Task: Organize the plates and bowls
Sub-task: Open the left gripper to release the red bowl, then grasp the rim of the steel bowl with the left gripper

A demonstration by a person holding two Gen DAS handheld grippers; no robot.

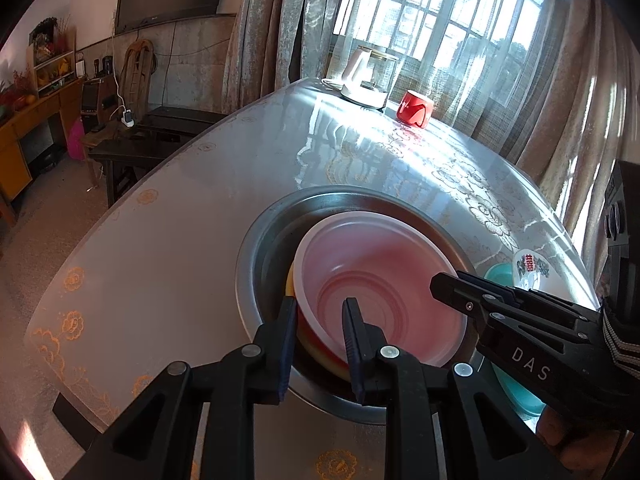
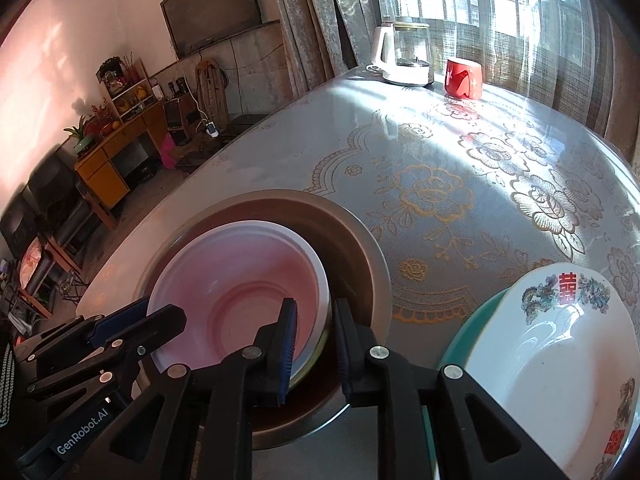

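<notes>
**Bowls nested in a steel basin, both grippers at the rim**

Worktop point(image 2: 460, 152), the largest element, carries a floral lace-pattern cover. One steel basin point(image 1: 256, 264) sits on it and holds a stack of bowls: one white bowl point(image 1: 380, 272) on top, with yellow and red rims showing beneath it; how many lie below cannot be counted. Just beside the basin, one white plate point(image 2: 560, 360), printed with a red double-happiness character and dragon motifs, rests on one teal plate point(image 2: 460, 340). At the far edge stand one glass kettle point(image 2: 408, 56) and one red cup point(image 2: 464, 78).

Left gripper point(image 1: 320, 336) reaches forward, its fingers astride the white bowl's near rim, parted, not clamped. Right gripper point(image 2: 316, 340), marked "DAS" on its side in the left view, straddles the opposite rim, likewise parted. "GenRobot.AI" is legible on the left gripper's body.
</notes>
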